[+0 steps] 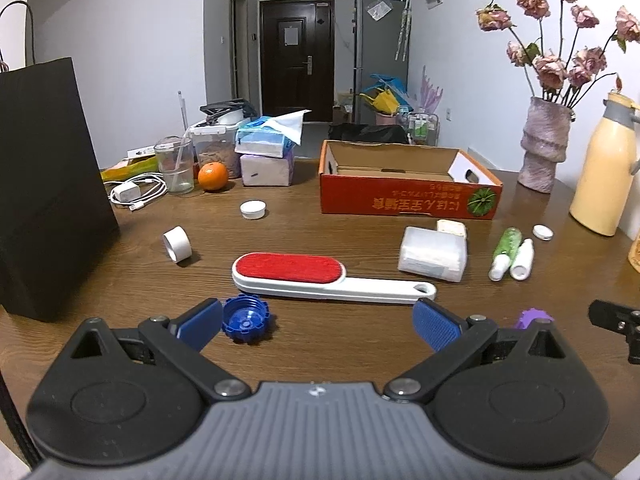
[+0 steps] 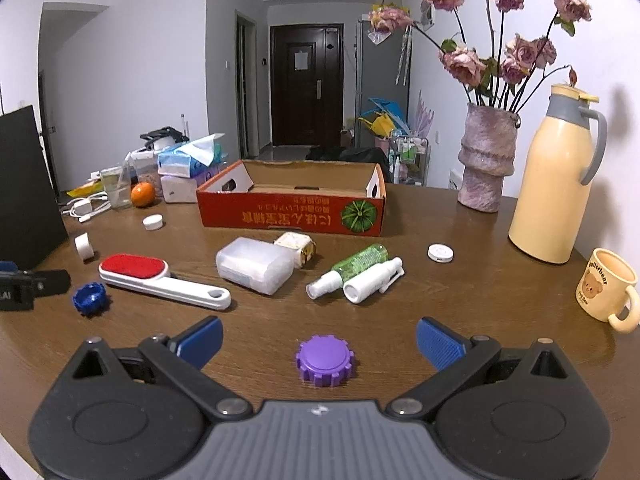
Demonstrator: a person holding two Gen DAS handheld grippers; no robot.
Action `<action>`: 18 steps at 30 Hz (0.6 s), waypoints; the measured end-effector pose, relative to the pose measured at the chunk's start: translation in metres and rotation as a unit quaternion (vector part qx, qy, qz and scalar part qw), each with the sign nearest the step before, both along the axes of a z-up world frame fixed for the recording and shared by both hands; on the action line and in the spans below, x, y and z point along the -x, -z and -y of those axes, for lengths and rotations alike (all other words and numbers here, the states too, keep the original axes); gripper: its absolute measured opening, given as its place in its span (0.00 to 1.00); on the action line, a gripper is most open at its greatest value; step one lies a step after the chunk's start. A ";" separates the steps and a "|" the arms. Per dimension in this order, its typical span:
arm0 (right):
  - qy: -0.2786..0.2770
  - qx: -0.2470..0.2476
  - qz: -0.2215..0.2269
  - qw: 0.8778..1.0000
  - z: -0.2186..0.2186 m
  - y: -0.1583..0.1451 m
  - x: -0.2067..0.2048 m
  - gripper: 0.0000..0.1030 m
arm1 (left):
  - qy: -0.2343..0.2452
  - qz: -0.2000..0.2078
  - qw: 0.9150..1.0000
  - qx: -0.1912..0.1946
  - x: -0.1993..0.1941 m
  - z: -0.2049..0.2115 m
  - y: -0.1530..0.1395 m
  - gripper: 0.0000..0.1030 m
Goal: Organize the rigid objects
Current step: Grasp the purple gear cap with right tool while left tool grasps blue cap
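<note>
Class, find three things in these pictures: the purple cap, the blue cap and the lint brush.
purple cap point(image 2: 325, 360), right wrist view, on its flat top.
blue cap point(image 1: 245, 319), left wrist view, on its hollow inside.
lint brush point(image 1: 289, 269), left wrist view, on its red pad.

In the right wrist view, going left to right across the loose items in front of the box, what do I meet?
Blue cap → lint brush → translucent plastic case → green spray bottle → white round disc → bear mug.
</note>
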State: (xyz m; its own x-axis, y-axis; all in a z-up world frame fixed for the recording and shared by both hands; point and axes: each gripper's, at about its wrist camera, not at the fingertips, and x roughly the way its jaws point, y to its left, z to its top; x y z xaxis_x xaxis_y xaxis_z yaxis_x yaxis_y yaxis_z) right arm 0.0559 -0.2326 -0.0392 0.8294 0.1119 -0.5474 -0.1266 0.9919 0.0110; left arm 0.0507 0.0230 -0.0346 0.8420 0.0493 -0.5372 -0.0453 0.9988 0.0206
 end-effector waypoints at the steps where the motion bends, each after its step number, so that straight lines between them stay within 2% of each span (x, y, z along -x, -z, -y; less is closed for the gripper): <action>1: 0.000 0.000 -0.002 1.000 0.001 0.003 -0.002 1.00 | -0.001 0.000 1.000 -0.001 -0.002 -0.002 0.002 1.00; 18: -0.004 0.000 -0.055 0.998 0.006 0.050 -0.041 0.98 | -0.043 -0.043 0.998 0.004 -0.042 -0.034 0.039 1.00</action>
State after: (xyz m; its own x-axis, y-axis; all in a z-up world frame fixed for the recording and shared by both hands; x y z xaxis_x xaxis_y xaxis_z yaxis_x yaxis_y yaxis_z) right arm 0.0973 -0.2390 -0.0895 0.7631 0.1174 -0.6356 -0.1322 0.9909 0.0243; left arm 0.0923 0.0573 -0.0735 0.7850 0.1148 -0.6088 -0.1298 0.9913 0.0195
